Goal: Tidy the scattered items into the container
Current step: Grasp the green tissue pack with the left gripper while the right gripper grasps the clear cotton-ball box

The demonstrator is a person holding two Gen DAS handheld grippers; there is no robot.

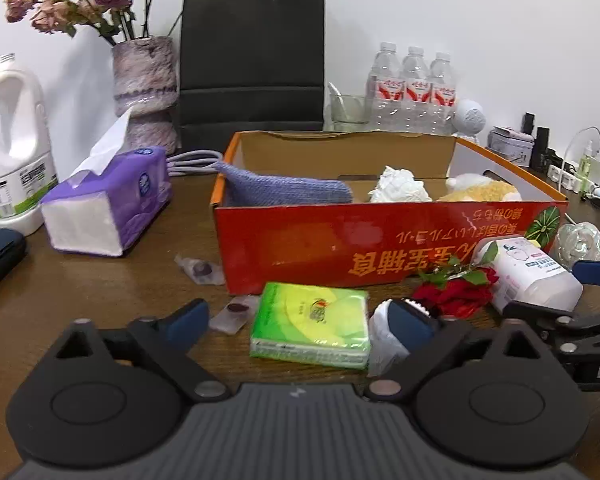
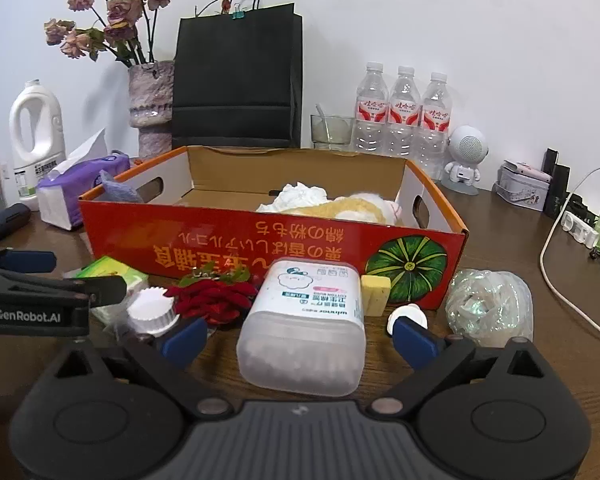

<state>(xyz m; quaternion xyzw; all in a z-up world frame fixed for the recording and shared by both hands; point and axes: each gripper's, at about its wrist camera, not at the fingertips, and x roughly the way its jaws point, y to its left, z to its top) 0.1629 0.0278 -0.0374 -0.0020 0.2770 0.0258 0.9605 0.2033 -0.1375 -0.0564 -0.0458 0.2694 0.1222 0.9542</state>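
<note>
While your left gripper (image 1: 302, 322) stands wide, its blue pads flank the green tissue pack (image 1: 311, 325) without pressing it. The pack lies flat near the table's front edge, glossy yellow-green wrap, just before the box (image 1: 340, 240). A white cap (image 1: 384, 320) lies by its right side, hard against the right pad, and two small sachets (image 1: 236, 312) lie at its left.

Your right gripper (image 2: 298, 338) is also wide, with the cotton-swab tub (image 2: 304, 328) between its pads; you cannot tell whether they touch it. The tub lies on its side, clear plastic packed with white swabs, label end toward the box. Left of it lie a red rose (image 2: 214, 298) and a ribbed white cap (image 2: 153, 312); right of it a yellow sponge (image 2: 375, 292), a small white lid (image 2: 410, 314) and a crumpled clear bag (image 2: 488, 306).

The box is red-orange with a printed pumpkin and upside-down lettering. Inside it lie a purple cloth (image 1: 284, 190) at the left, a white wad (image 1: 398, 186), and a yellow plush (image 1: 484, 192) at the right.
</note>
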